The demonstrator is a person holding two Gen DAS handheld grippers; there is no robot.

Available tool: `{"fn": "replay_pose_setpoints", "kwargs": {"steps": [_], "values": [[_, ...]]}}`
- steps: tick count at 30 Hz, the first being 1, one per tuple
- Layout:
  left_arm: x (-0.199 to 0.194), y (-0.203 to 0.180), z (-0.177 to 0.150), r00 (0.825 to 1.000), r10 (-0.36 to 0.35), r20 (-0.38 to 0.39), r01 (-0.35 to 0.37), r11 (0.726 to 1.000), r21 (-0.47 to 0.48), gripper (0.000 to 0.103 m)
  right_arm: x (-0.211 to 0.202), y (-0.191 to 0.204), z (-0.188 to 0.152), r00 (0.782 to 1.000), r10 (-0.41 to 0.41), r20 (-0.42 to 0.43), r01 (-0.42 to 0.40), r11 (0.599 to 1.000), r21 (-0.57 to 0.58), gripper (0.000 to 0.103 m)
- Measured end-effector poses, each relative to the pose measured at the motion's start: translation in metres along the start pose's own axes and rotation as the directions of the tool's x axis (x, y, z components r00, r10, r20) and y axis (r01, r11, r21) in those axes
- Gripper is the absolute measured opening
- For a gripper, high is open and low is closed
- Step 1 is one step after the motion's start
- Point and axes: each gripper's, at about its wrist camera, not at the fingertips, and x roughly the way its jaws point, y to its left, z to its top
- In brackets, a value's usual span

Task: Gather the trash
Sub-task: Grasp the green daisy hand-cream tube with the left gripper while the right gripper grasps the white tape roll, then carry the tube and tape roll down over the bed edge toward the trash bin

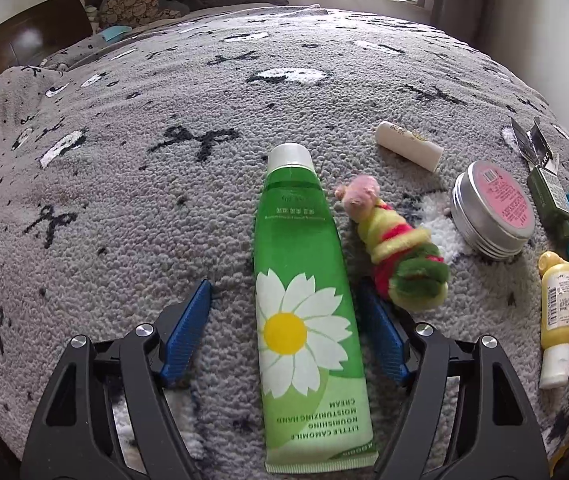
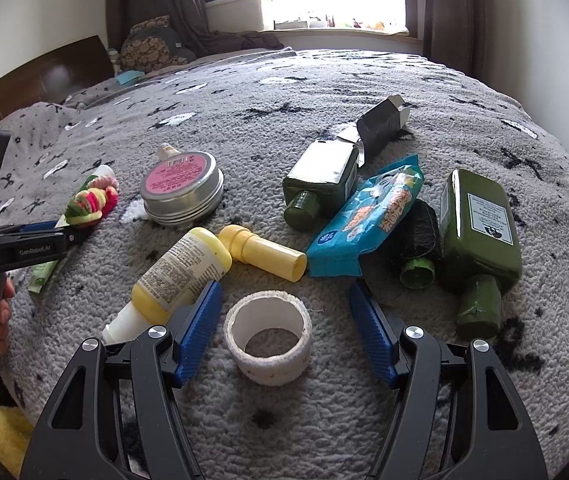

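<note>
A green hand cream tube (image 1: 304, 280) with a daisy print lies lengthwise on the grey blanket (image 1: 124, 200). My left gripper (image 1: 284, 286) is open and straddles it, one blue pad on each side; the left pad stands well clear of the tube and the right pad is close to its edge. In the right wrist view an empty white tape roll (image 2: 268, 340) stands between the pads of my open right gripper (image 2: 284, 286), touching neither. A yellow bottle (image 2: 180, 276) lies against that gripper's left finger.
A bundle of hair ties (image 1: 396, 248), a white stick (image 1: 408, 144) and a round tin (image 1: 492, 208) lie right of the tube. Beyond the roll are a yellow cap piece (image 2: 264, 258), a blue wrapper (image 2: 368, 220), two dark green bottles (image 2: 480, 232) and a silver carton (image 2: 382, 126).
</note>
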Motion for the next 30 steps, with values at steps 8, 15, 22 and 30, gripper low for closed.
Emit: {"fn": "replay_pose_setpoints", "kwargs": {"steps": [8, 15, 22, 30], "values": [[-0.004, -0.002, 0.001, 1.000, -0.011, -0.001, 0.011, 1.000, 0.014, 0.043, -0.002, -0.004, 0.005, 1.000, -0.001, 0.005, 0.001, 1.000, -0.008, 0.034], [-0.025, -0.005, -0.017, 1.000, -0.025, 0.000, 0.025, 1.000, 0.013, 0.039, -0.024, -0.009, -0.001, 1.000, -0.009, 0.026, 0.009, 1.000, -0.005, 0.034], [-0.058, -0.008, -0.053, 0.999, -0.045, 0.029, 0.045, 0.999, 0.015, 0.039, -0.054, -0.013, -0.013, 0.999, 0.004, 0.051, -0.004, 1.000, -0.011, 0.034], [-0.126, -0.031, -0.090, 0.989, -0.067, 0.129, 0.062, 0.997, 0.044, 0.039, -0.111, -0.014, -0.025, 0.991, 0.010, 0.133, -0.007, 1.000, -0.018, 0.033]]}}
